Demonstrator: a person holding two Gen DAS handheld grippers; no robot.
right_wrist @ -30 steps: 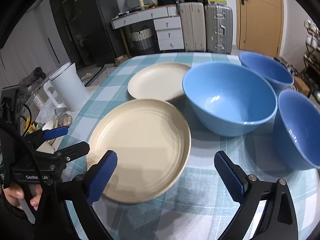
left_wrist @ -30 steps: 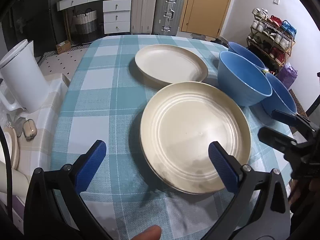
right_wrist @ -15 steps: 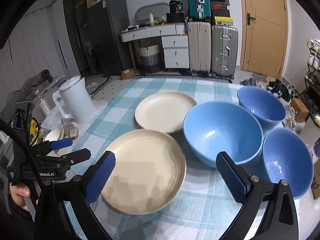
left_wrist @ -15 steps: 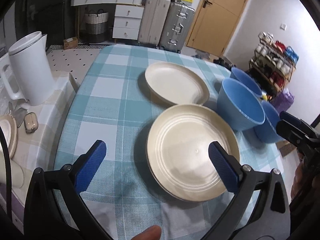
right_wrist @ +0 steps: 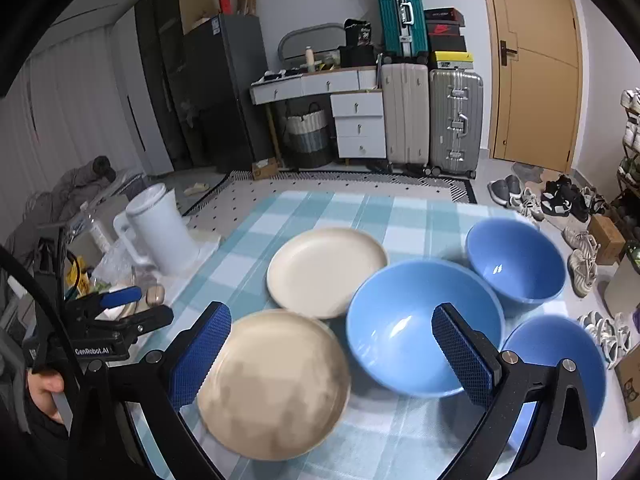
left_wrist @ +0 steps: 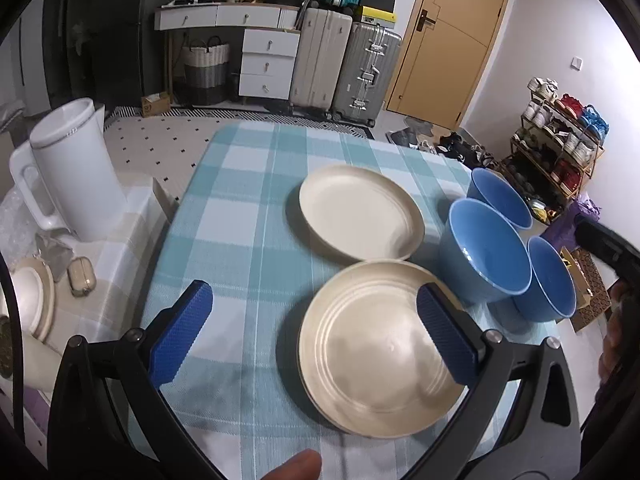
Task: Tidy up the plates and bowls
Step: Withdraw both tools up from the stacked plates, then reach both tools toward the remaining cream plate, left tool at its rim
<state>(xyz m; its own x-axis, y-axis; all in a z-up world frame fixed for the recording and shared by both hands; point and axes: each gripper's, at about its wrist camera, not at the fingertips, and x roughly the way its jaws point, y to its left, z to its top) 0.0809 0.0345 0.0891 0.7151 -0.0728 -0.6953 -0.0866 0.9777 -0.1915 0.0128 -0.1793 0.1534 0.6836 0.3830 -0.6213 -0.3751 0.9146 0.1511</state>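
Right wrist view, two cream plates (right_wrist: 326, 270), three blue bowls (right_wrist: 424, 326), table (right_wrist: 412, 212), "GenRobot.AI" on left claw (right_wrist: 132, 304), both claws spread, right claw (right_wrist: 332, 354) empty.

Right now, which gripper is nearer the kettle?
Left. The left gripper hangs over the table's kettle side; the right gripper is over the bowls' side, farther off.

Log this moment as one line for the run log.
left claw: open, above table | right claw: open, above table | plates: two, unstacked | bowls: three, unstacked | held: nothing
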